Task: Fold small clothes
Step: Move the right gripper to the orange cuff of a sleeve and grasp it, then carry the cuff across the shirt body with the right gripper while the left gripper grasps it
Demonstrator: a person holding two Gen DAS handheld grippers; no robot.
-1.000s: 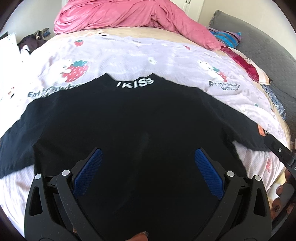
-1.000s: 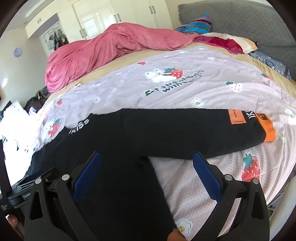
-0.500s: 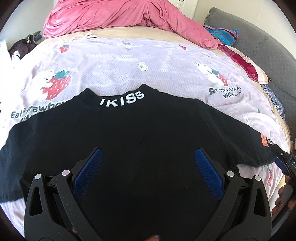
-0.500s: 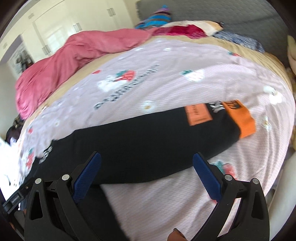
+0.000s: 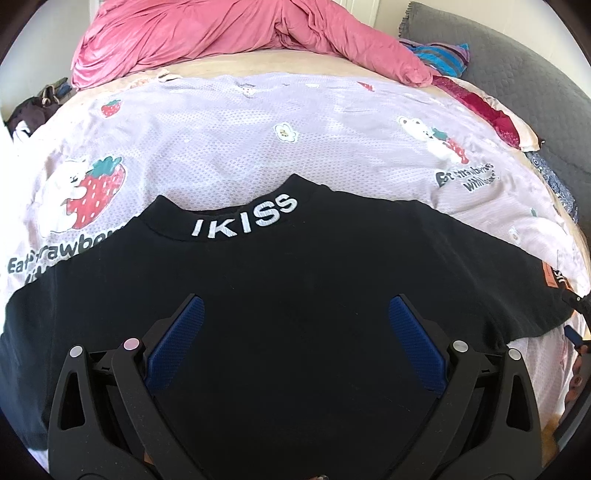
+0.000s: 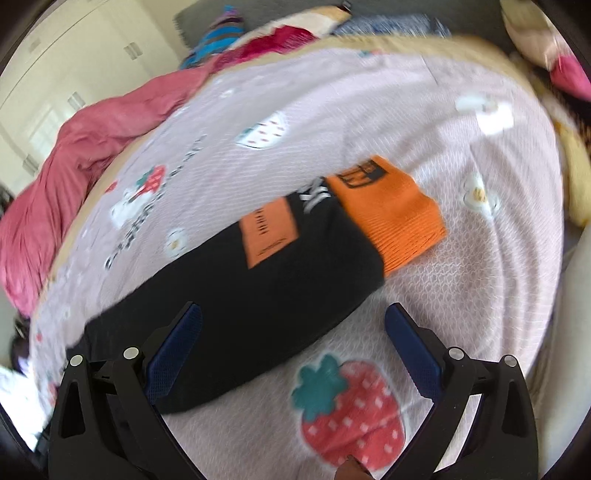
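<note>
Sweatshirt (image 5: 295, 295) first: black, long-sleeved, "IKISS" stitched white across the collar (image 5: 243, 218), lying flat on the strawberry-print bedsheet (image 5: 295, 147) with both sleeves out to the sides. Nothing folded yet as far as I can see.

Right sleeve (image 6: 258, 280) runs away from me to an orange ribbed cuff (image 6: 395, 221), with an orange patch (image 6: 267, 236) a bit before it. My right gripper (image 6: 293, 347) is spread wide and holding nothing, left pad over the sleeve and right pad over bare sheet. Left gripper (image 5: 295, 343) is also wide open and empty, hovering over the chest.

Stuff I'm worried about:

- Right wrist view is smeared, so I'm clearly swinging fast. If I pinch now I could miss the sleeve edge.
- The sheet is thin and loose. Go in too deep and I probably grab sheet along with sleeve, then drag the whole thing.
- If nothing pins the body while I pull the sleeve across, I'd bet the torso slides and the fold comes out crooked.
- Cuff looks thick, so it may flop back open.

Pink duvet (image 5: 229, 33) and grey pillow (image 5: 517, 66) sit well apart at the far end, no issue there.
</note>
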